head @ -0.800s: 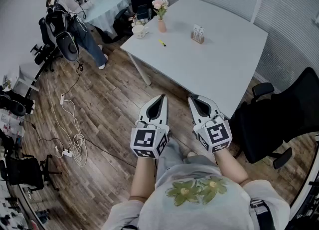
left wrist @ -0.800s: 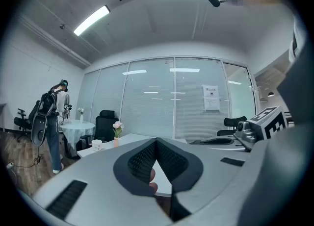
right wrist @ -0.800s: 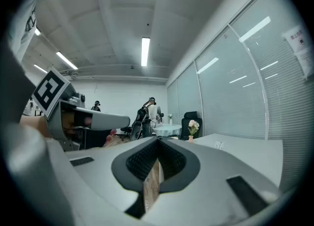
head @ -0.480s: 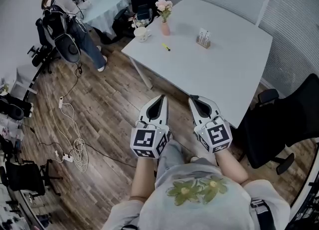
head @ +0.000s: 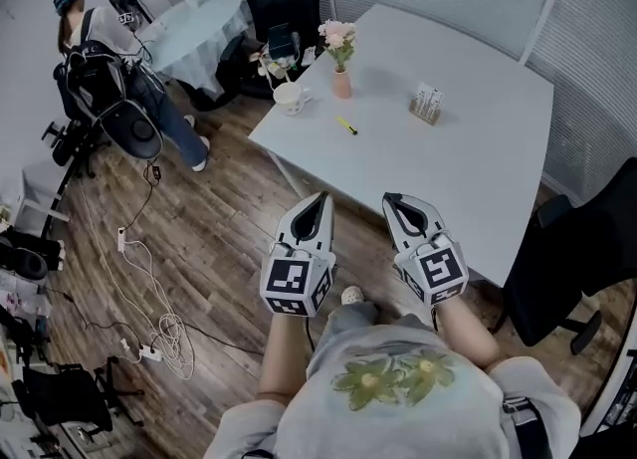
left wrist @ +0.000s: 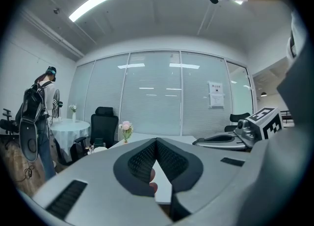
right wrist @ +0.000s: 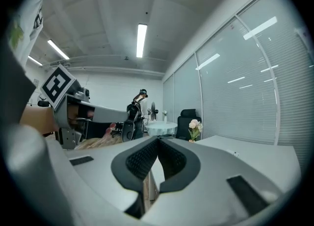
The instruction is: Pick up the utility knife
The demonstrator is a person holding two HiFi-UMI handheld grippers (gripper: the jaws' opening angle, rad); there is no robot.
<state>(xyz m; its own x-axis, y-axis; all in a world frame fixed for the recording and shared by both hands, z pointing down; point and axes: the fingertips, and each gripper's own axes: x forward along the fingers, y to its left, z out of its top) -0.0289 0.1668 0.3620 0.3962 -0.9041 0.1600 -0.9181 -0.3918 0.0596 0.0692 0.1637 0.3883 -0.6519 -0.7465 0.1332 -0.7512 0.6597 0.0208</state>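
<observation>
**Both jaws closed, knife well ahead on the worktop**

The left gripper (head: 319,196) and the right gripper (head: 391,198) are held side by side and about level in front of the person. Each has its jaws pressed together at the tips, with nothing between them. The step in hand looks like the approach.

To do it well, 1 gripper should be chosen for the pick (the right looks the more natural, though either could reach). Its jaws need to open before they arrive and then come down across the narrow body of the tool, not along its length. A thin thing lying flat gives little to bite on, so the tips will have to come almost onto the surface.

The small yellow item (head: 346,125) on the white worktop (head: 448,168) is most likely the utility knife. It lies ahead of the jaws, roughly between the lines of the 2 grippers, and well apart from both. A cup (head: 290,99) and a vase of flowers (head: 341,81) stand beyond it.
</observation>
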